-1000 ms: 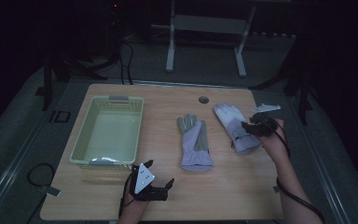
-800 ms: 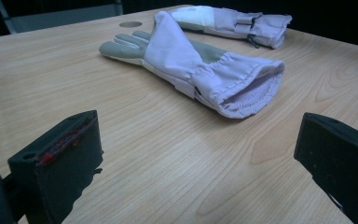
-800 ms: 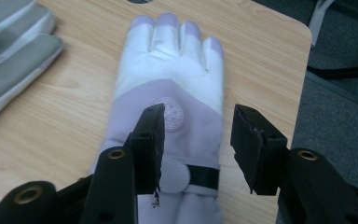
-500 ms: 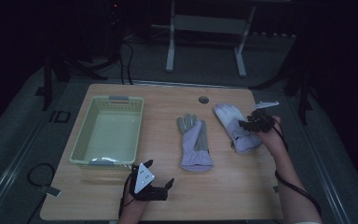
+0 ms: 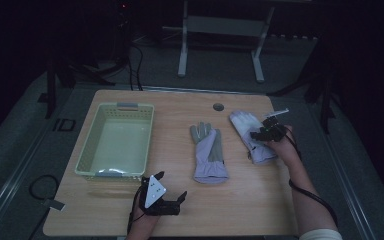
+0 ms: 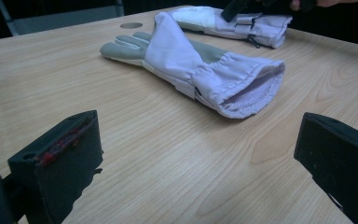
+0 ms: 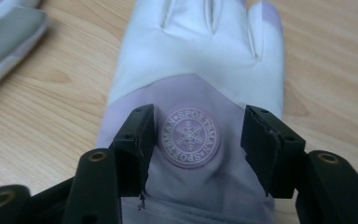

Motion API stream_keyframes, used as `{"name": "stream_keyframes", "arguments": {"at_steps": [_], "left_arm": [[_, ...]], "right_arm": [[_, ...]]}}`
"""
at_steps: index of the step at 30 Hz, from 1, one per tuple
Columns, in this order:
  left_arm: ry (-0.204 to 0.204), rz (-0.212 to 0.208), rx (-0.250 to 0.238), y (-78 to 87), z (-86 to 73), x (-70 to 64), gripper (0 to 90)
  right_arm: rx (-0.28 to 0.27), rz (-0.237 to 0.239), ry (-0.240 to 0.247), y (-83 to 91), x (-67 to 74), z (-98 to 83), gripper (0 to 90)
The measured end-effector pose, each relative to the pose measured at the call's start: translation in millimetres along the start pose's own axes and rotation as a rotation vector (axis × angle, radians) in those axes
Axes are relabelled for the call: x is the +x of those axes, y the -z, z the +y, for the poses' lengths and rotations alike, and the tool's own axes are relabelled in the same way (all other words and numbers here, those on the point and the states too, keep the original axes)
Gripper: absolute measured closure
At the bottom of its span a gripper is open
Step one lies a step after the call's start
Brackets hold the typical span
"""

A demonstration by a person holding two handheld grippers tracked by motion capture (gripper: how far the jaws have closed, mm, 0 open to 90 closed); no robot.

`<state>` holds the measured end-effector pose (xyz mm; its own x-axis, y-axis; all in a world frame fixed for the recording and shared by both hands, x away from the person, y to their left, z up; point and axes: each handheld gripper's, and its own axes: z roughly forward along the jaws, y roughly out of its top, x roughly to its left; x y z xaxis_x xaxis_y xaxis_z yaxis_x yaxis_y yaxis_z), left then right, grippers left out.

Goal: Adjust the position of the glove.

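Note:
Two pale lilac gloves lie flat on the wooden table (image 5: 250, 200). My right gripper (image 5: 258, 135) hangs low over the back of the right glove (image 5: 242, 122), just above its cuff. In the right gripper view its jaws (image 7: 198, 140) stand either side of a round snowflake emblem (image 7: 189, 136) on that glove (image 7: 205, 46). The jaws have just been opening, and the pads do not press the fabric. The middle glove (image 5: 209, 155) lies with its grey palm up and its cuff toward me (image 6: 191, 60). My left gripper (image 5: 172, 184) rests open near the front edge (image 6: 200, 130), empty.
A pale green plastic basket (image 5: 87, 155) stands on the left half of the table. A round cable hole (image 5: 218, 107) sits near the far edge. A metal stand (image 5: 182, 55) rises on the floor behind. Bare wood lies between the left gripper and the middle glove.
My right gripper has come down and a little toward me over the right glove, and its jaws stand wider apart. The left gripper has stayed put.

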<state>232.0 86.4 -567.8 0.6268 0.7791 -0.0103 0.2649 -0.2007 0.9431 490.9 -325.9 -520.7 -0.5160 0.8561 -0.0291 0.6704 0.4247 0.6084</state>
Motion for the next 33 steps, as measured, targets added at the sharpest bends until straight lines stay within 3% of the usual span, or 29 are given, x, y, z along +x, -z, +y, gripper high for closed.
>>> {"name": "stream_keyframes", "arguments": {"at_steps": [2,6,12,17,21,25,30,33], "left_arm": [[0.0,0.0,0.0,-0.1,0.0,0.0,0.7],[-0.002,0.001,-0.001,-0.2,0.0,-0.3,0.7],[-0.001,0.001,-0.001,-0.1,0.0,-0.2,0.7],[0.003,0.001,-0.002,0.0,-0.1,0.5,0.7],[0.005,0.001,0.001,-0.1,0.0,0.6,0.7],[0.002,0.004,-0.001,-0.1,0.0,0.2,0.7],[0.002,0.0,0.002,-0.2,0.1,0.4,0.7],[0.001,0.0,0.002,-0.3,0.1,0.0,0.7]], "right_arm": [[0.014,0.008,0.011,-4.2,-0.7,-2.6,47.2],[0.006,0.023,0.053,-6.5,3.5,-4.7,62.1],[0.0,-0.016,0.031,-4.2,12.9,-5.4,74.2],[-0.022,-0.145,-0.028,14.0,26.1,-4.4,79.2],[-0.055,-0.175,-0.068,34.6,35.7,-3.7,79.7],[-0.093,-0.189,-0.156,59.0,44.2,-4.5,79.9],[-0.109,-0.244,-0.124,81.4,62.1,-12.1,79.8],[-0.121,-0.23,-0.162,93.1,66.0,-20.0,80.0]]}}
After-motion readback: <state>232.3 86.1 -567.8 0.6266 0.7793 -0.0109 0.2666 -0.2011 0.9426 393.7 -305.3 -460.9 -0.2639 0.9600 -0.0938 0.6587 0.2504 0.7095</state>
